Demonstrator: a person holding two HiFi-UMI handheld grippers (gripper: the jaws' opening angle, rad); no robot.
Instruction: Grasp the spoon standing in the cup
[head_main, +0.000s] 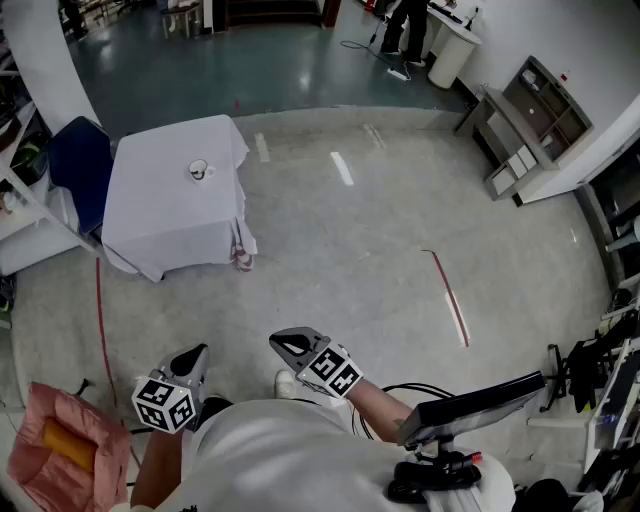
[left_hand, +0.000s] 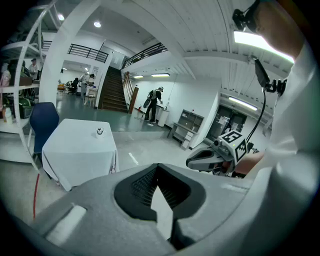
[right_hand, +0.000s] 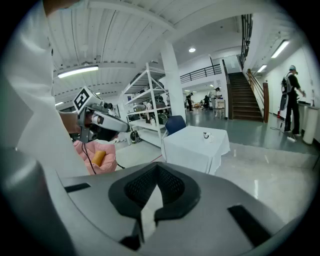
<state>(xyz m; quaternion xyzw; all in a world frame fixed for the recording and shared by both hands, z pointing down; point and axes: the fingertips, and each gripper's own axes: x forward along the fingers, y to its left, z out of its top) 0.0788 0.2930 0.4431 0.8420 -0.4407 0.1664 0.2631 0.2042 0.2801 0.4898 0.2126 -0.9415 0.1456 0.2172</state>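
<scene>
A small white cup (head_main: 199, 171) stands on a table draped in a white cloth (head_main: 165, 215), far ahead across the floor. It also shows as a tiny cup (left_hand: 99, 131) in the left gripper view and as a tiny cup (right_hand: 205, 135) in the right gripper view. The spoon in it is too small to make out. Both grippers hang close to the person's body, well short of the table. My left gripper (head_main: 197, 352) is shut with nothing in it, tips meeting (left_hand: 158, 167). My right gripper (head_main: 283, 342) is shut and empty too (right_hand: 157, 165).
A blue chair (head_main: 80, 160) stands left of the table. A pink bag (head_main: 60, 445) with a yellow thing lies at the lower left. Red tape (head_main: 450, 295) marks the grey floor. A shelf unit (head_main: 525, 125) is far right, cabled equipment (head_main: 470, 410) near right.
</scene>
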